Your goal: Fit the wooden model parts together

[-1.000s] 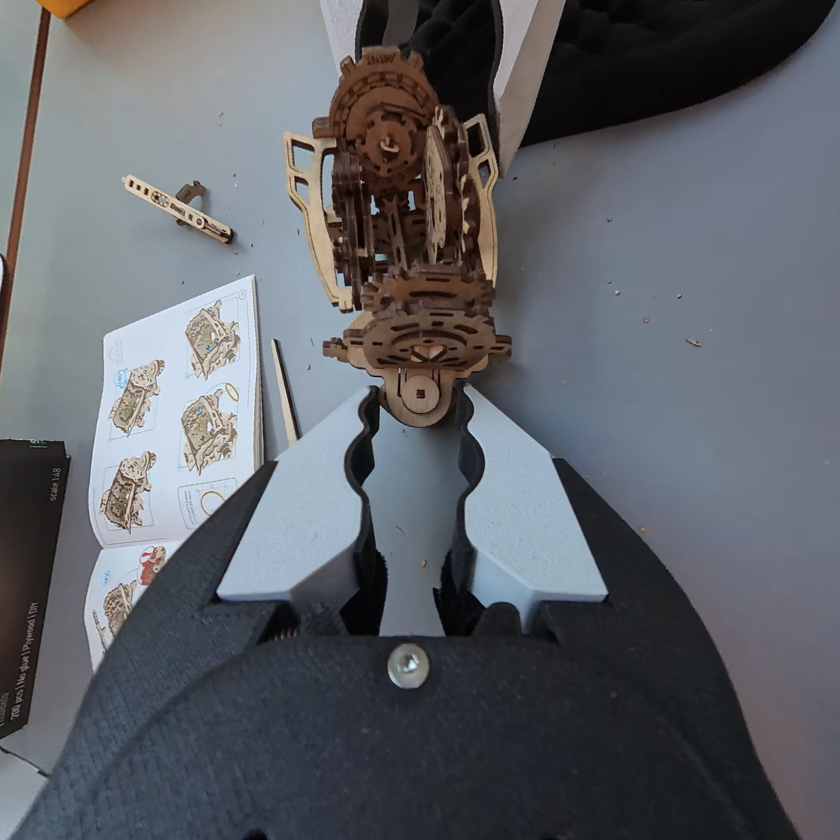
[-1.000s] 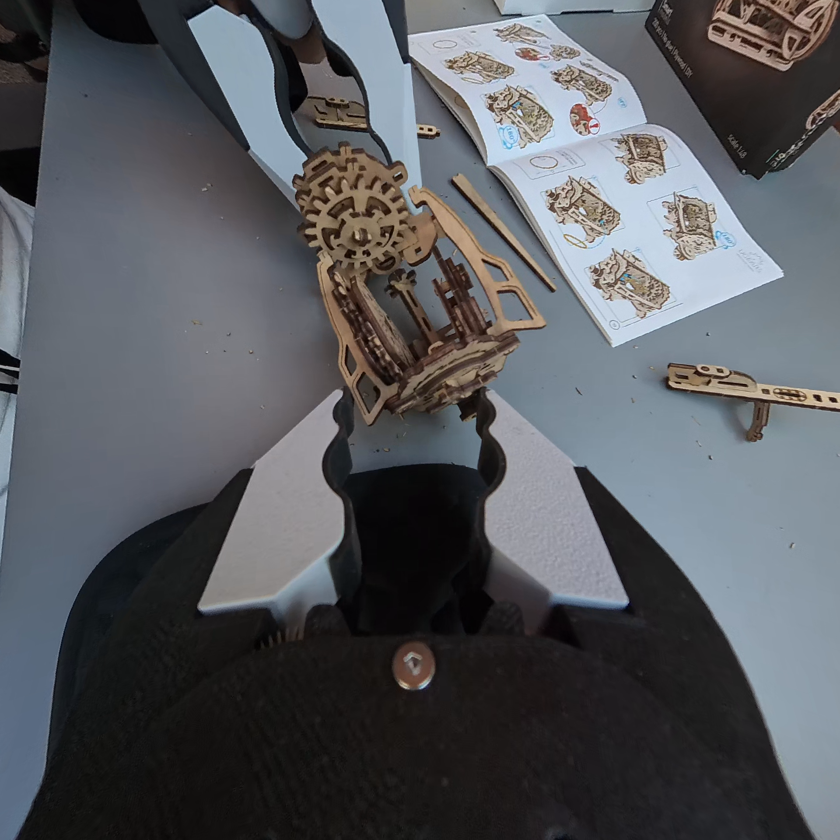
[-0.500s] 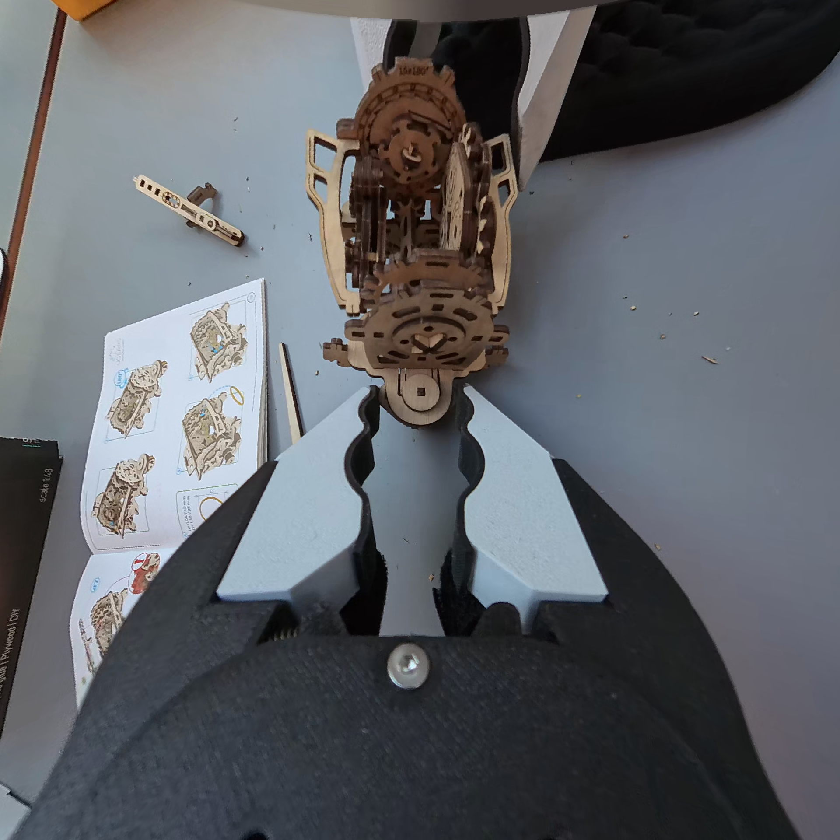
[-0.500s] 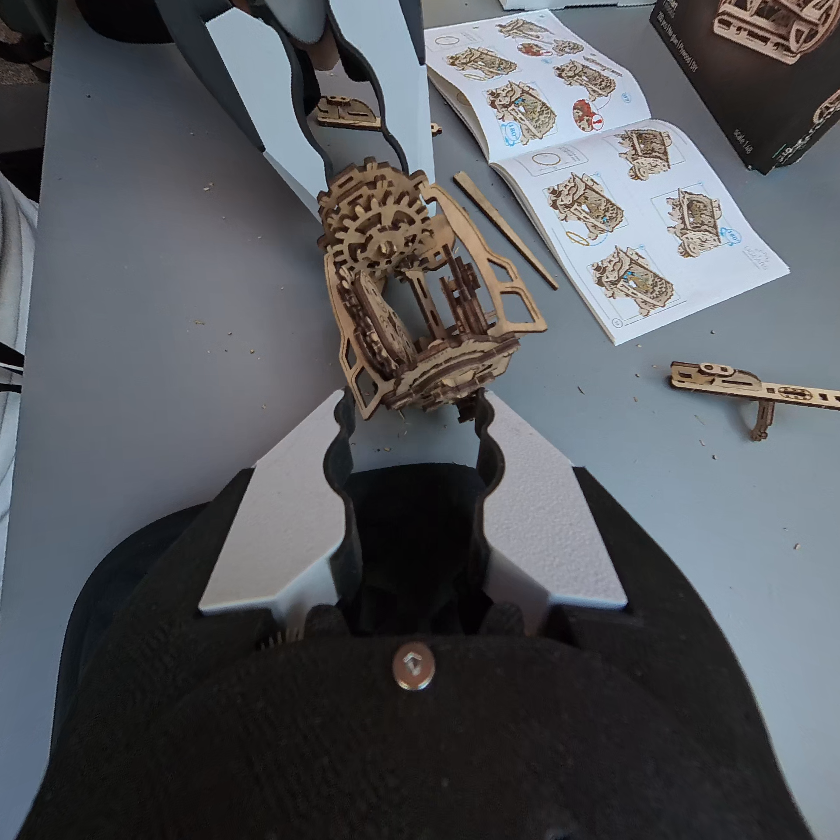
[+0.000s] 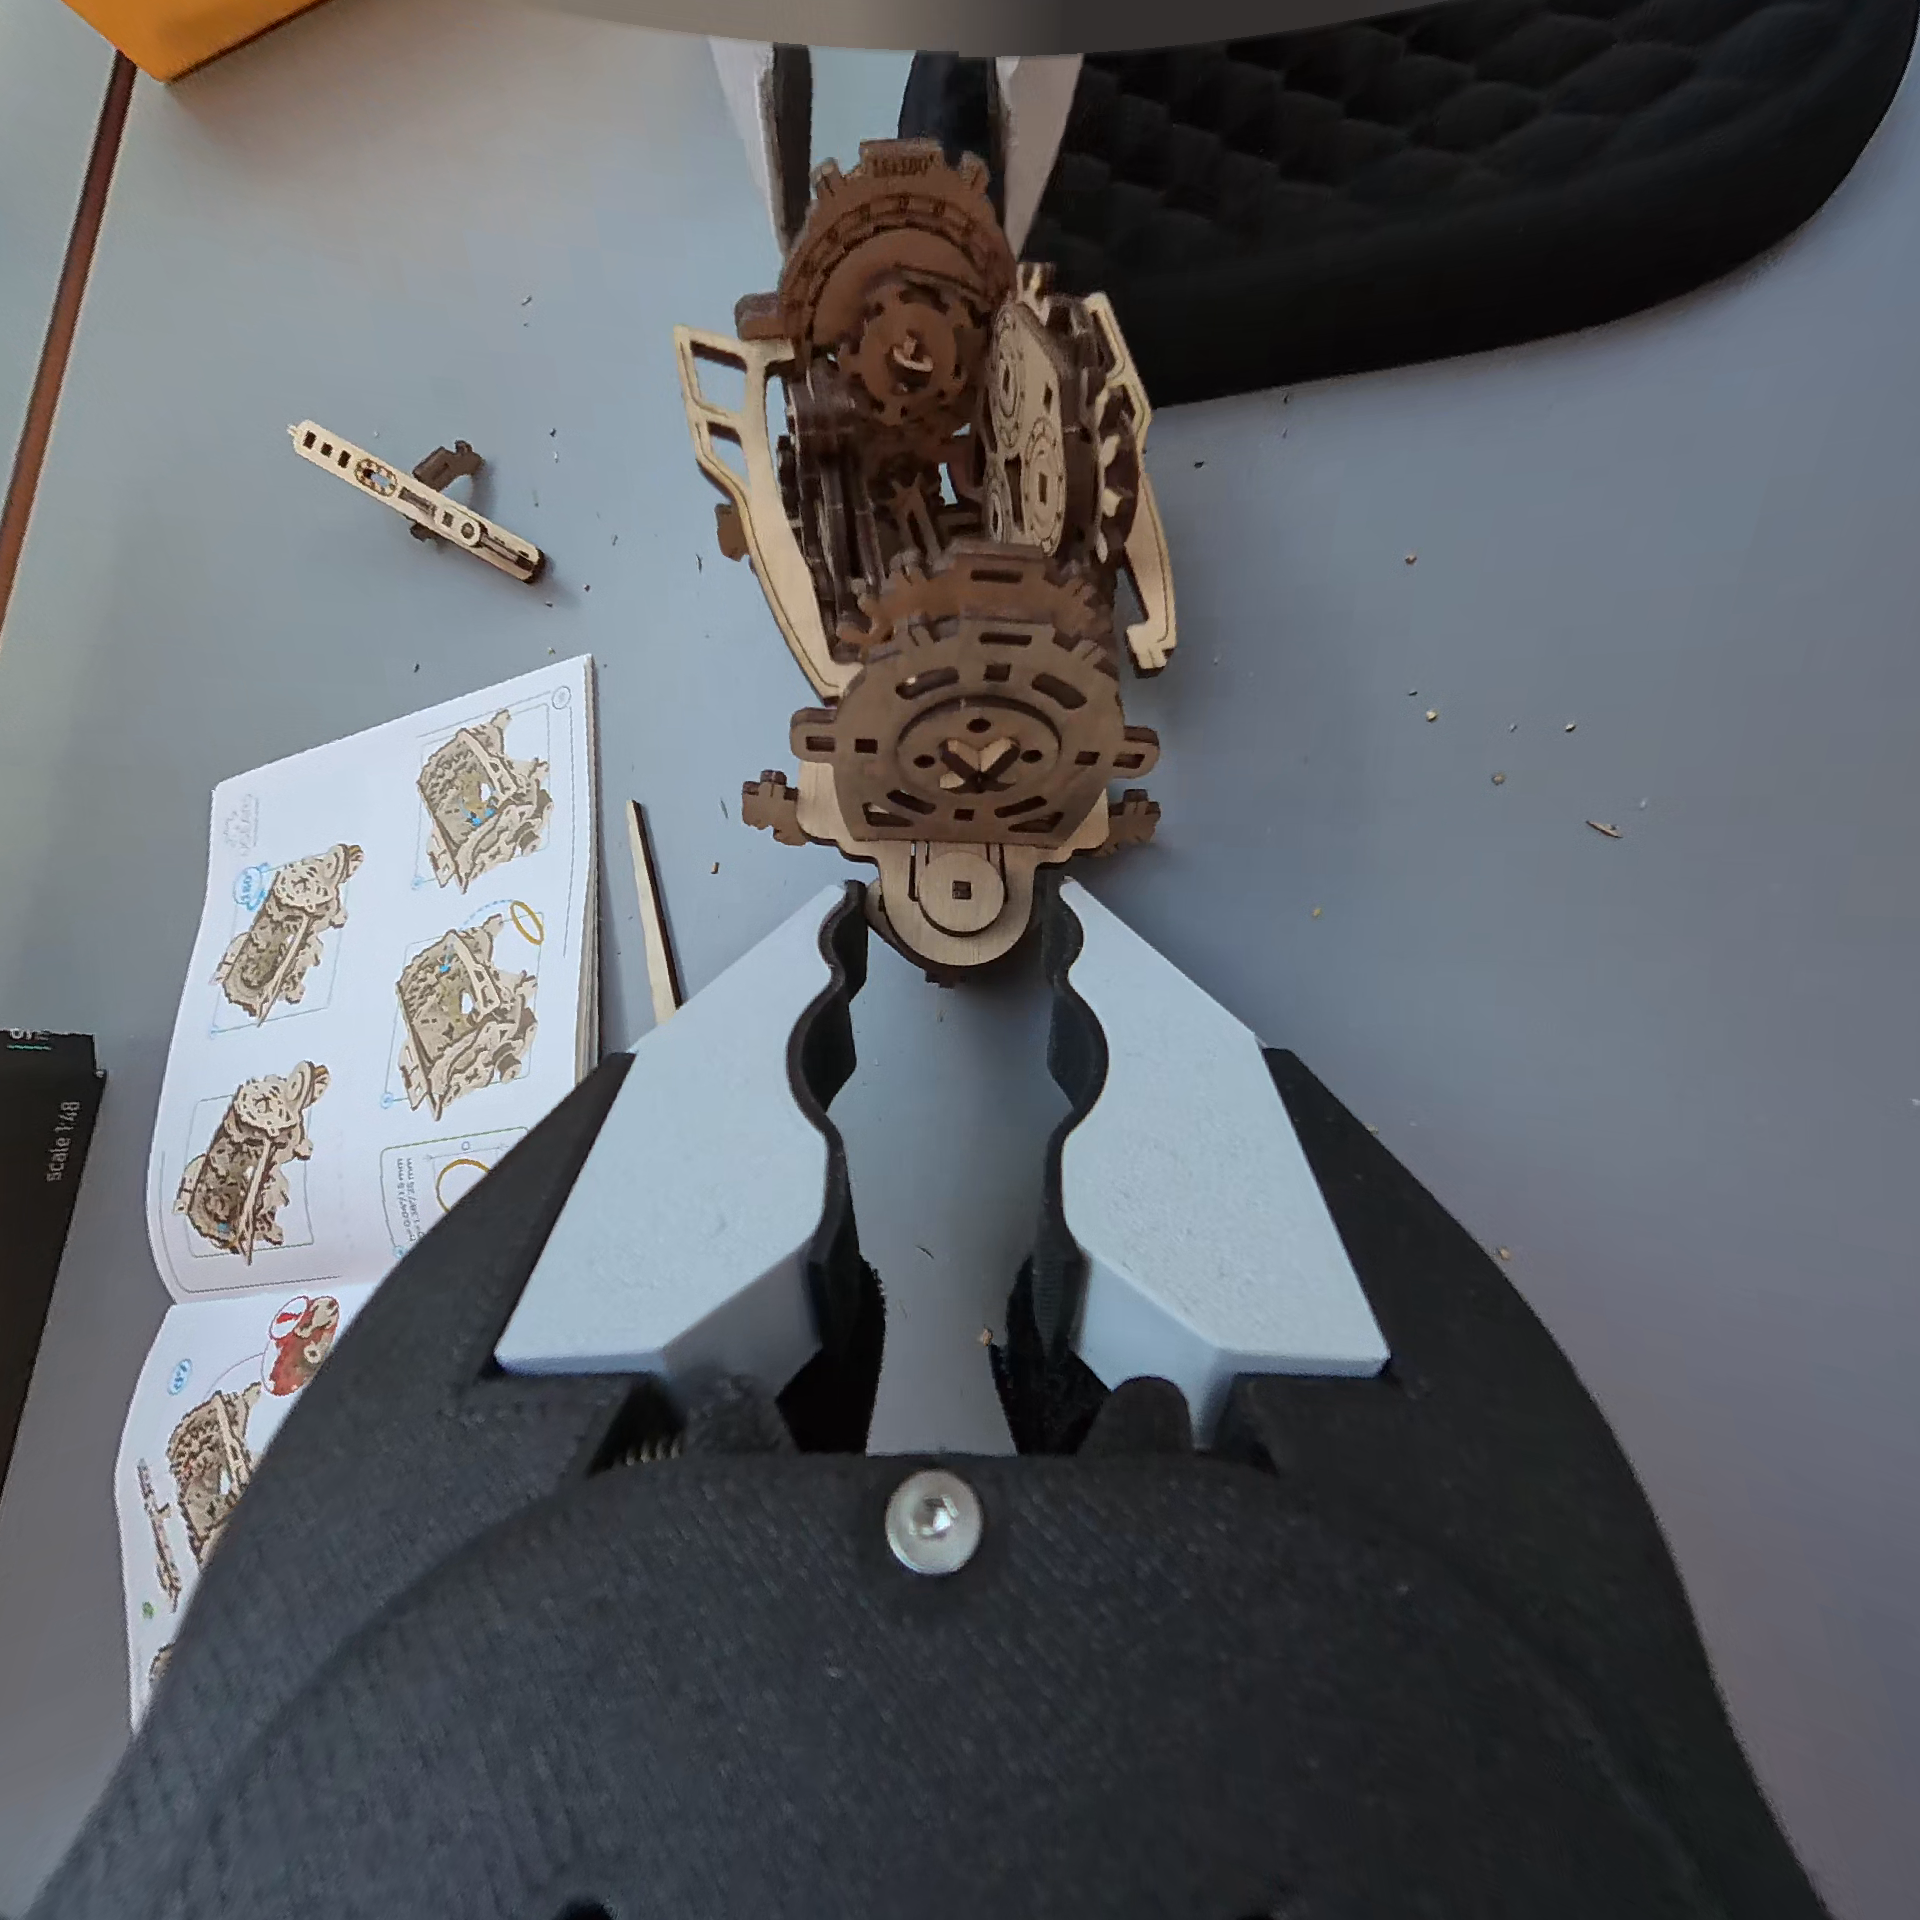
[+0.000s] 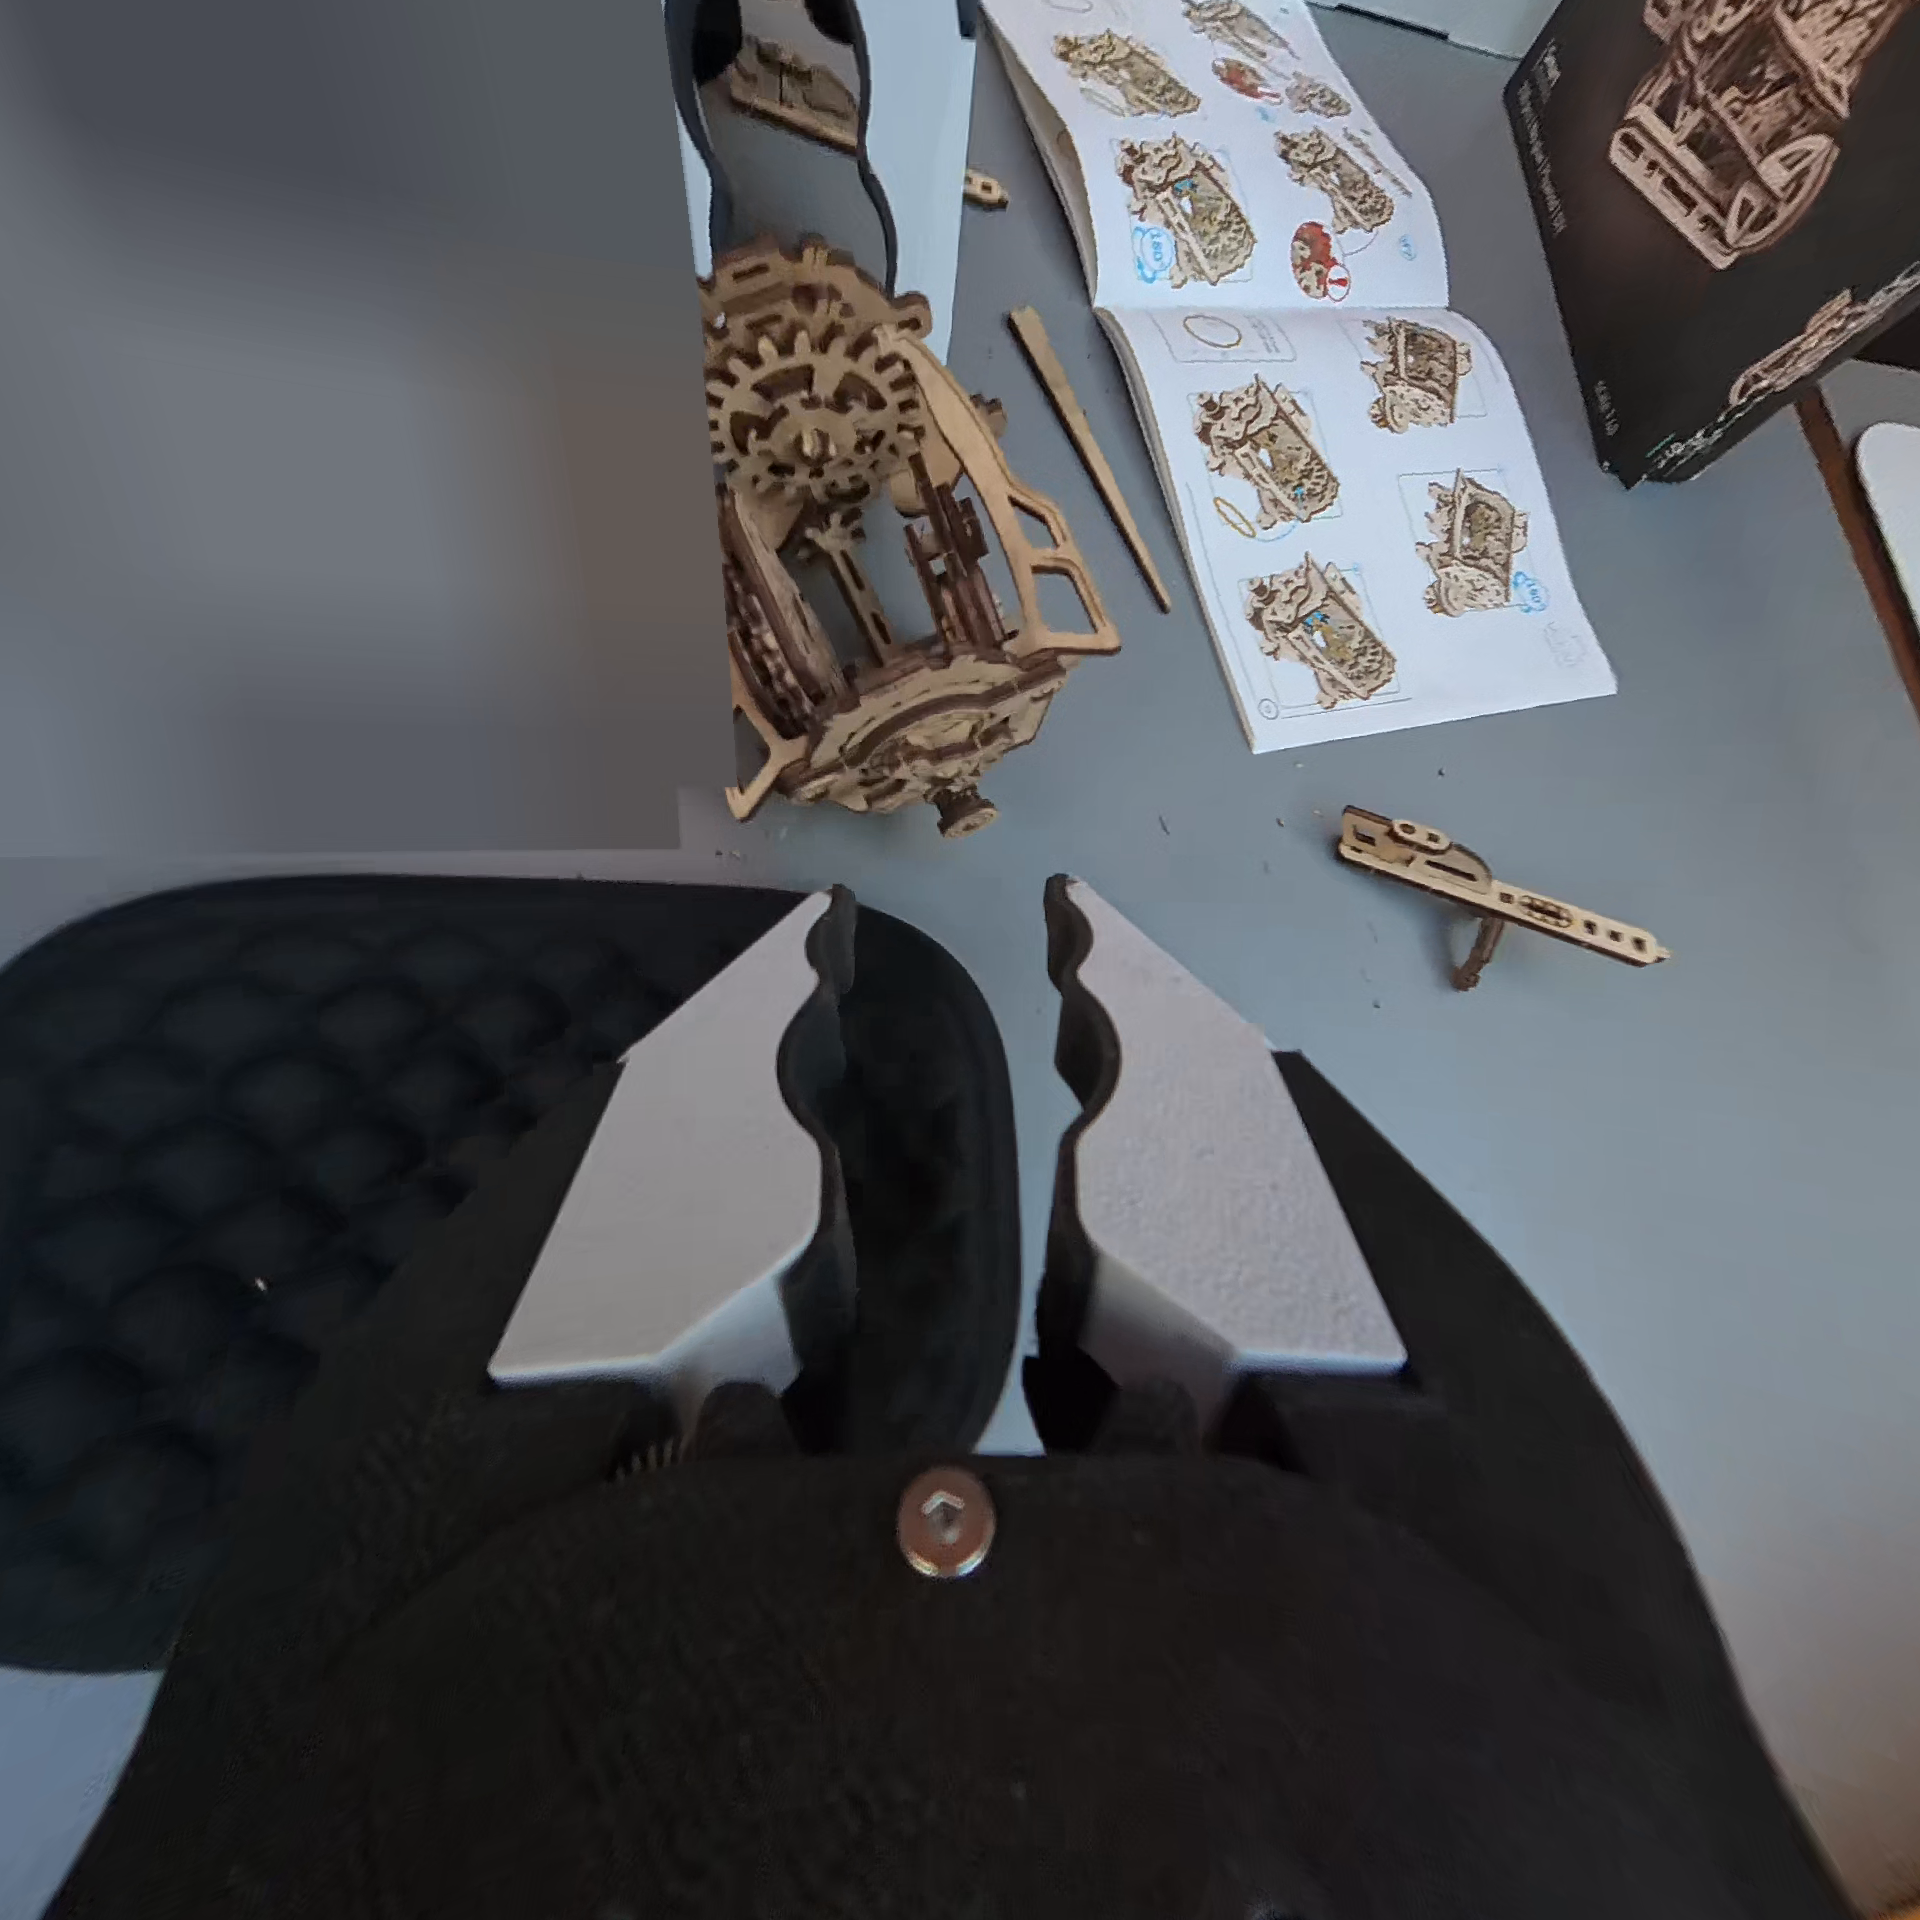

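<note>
The wooden gear model is held by its round end tab between the fingertips of my left gripper, which is shut on it. The model points away from me over the grey table. In the right wrist view the model lies tilted, with the left gripper's fingers at its far end. My right gripper is open and empty, a short way back from the model's near base. Its fingers show beyond the model in the left wrist view.
A loose wooden lever part lies right of the model. A thin wooden stick and an open instruction booklet lie beside it. A black box stands at the far right. A black quilted pad lies under the right gripper.
My right gripper has let go of the model's base and drawn back from it. The left gripper keeps its hold, and the model has turned slightly.
</note>
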Tool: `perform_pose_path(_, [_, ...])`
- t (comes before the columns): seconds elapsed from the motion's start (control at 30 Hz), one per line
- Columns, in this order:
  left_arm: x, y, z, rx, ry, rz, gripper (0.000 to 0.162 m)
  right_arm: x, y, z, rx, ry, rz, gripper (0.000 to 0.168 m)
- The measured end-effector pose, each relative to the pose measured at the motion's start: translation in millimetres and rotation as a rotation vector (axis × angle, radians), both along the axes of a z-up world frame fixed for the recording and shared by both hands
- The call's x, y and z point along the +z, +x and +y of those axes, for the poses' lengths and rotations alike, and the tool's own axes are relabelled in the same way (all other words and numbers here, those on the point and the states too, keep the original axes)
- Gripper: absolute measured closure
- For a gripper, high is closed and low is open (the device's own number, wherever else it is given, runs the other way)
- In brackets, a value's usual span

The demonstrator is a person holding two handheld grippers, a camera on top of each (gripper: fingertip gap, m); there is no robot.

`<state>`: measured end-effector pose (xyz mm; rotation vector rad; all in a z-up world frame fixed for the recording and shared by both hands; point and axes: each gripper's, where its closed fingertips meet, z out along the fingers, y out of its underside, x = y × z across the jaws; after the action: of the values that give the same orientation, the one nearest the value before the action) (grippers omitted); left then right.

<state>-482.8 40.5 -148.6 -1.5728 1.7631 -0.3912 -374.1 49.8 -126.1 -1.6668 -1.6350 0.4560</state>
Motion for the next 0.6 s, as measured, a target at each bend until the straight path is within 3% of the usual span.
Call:
perform_pose_path(0.2, [0, 2, 1, 0.003, -0.007, -0.005, 0.130, -7, -10, 1, 0.159, 0.094, -0.108, 0.138])
perform_pose_path(0.5, [0, 0, 2, 0.015, -0.001, -0.001, 0.130, -10, -21, 4, 0.173, 0.128, -0.051, 0.148])
perform_pose_path(0.53, [0, 0, 2, 0.016, -0.001, -0.001, 0.130, -11, -20, 3, 0.172, 0.122, -0.054, 0.152])
perform_pose_path(0.57, [0, -1, 1, 0.015, -0.001, -0.001, 0.130, -14, -17, 1, 0.182, 0.104, -0.072, 0.168])
perform_pose_path(0.6, [0, -1, 2, 0.015, 0.001, 0.001, 0.130, -17, -14, 2, 0.177, 0.098, -0.092, 0.168])
